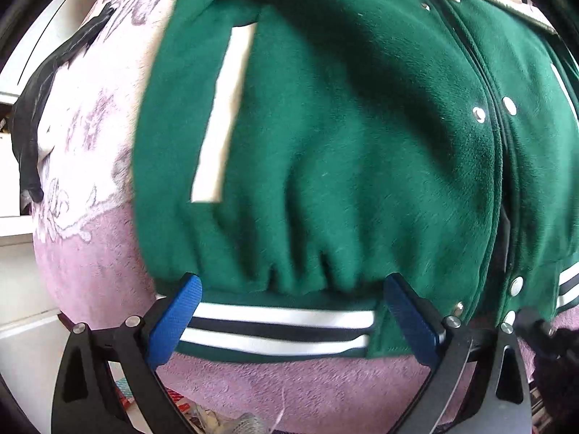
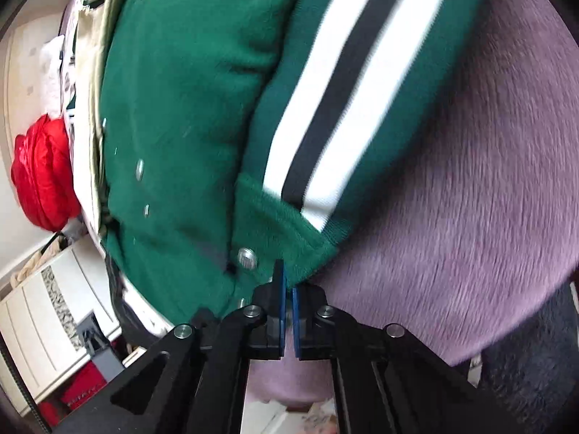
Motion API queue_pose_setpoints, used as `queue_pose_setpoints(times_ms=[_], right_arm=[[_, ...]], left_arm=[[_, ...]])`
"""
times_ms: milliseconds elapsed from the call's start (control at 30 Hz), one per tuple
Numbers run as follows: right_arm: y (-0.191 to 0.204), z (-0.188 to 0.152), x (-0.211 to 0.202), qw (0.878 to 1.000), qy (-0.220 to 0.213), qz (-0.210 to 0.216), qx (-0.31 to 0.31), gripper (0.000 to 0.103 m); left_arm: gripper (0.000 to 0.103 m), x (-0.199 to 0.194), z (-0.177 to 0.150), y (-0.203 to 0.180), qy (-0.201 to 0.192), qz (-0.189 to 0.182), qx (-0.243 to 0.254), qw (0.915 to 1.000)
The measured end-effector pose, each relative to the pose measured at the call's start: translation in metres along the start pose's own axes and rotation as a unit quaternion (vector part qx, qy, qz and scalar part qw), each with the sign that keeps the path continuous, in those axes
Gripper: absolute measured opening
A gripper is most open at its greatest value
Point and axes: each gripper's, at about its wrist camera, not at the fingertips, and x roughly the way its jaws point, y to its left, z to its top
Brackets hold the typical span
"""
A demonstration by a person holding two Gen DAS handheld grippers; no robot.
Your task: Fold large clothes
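On the pink fleece blanket (image 1: 94,267) lay the green varsity jacket (image 1: 325,144), front side up, its striped hem (image 1: 278,329) close to the blanket's near edge. Above this hem the left gripper (image 1: 289,289) stood wide, with nothing between its blue pads (image 1: 173,322). At the jacket's bottom corner, beside a snap button (image 2: 246,256), the right gripper (image 2: 287,291) was closed tightly on the corner's edge.

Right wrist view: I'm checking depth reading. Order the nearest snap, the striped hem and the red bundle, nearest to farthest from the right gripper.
1. Snap, just left of the right gripper.
2. Striped hem, above.
3. Red bundle, far left.
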Motion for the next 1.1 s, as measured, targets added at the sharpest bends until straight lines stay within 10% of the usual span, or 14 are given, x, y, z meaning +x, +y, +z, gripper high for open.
queue_pose_setpoints(times_ms=[200, 367, 500, 600, 867, 1100], right_arm=[[0.023, -0.003, 0.024, 0.998, 0.013, -0.047, -0.042, 0.003], [0.037, 0.005, 0.038, 0.986, 0.131, -0.082, -0.058, 0.010], [0.079, 0.001, -0.006, 0.980, 0.122, -0.100, -0.123, 0.058], [0.103, 0.027, -0.064, 0.976, 0.086, -0.114, -0.163, 0.058], [0.186, 0.179, -0.139, 0.941, -0.044, -0.206, -0.264, 0.058], [0.245, 0.327, -0.094, 0.886, -0.030, -0.270, -0.375, 0.058]], left_arm=[[0.103, -0.007, -0.020, 0.044, -0.007, 0.000, -0.017, 0.9998], [0.103, -0.016, -0.024, 0.079, -0.014, 0.011, -0.035, 0.9992], [0.103, -0.043, -0.007, 0.069, -0.050, 0.005, -0.037, 0.9981], [0.103, -0.064, 0.015, 0.026, -0.069, -0.025, -0.022, 0.9970], [0.103, -0.061, 0.102, -0.121, -0.076, -0.012, 0.027, 0.9967], [0.103, -0.008, 0.128, -0.142, -0.022, 0.048, -0.002, 0.9986]])
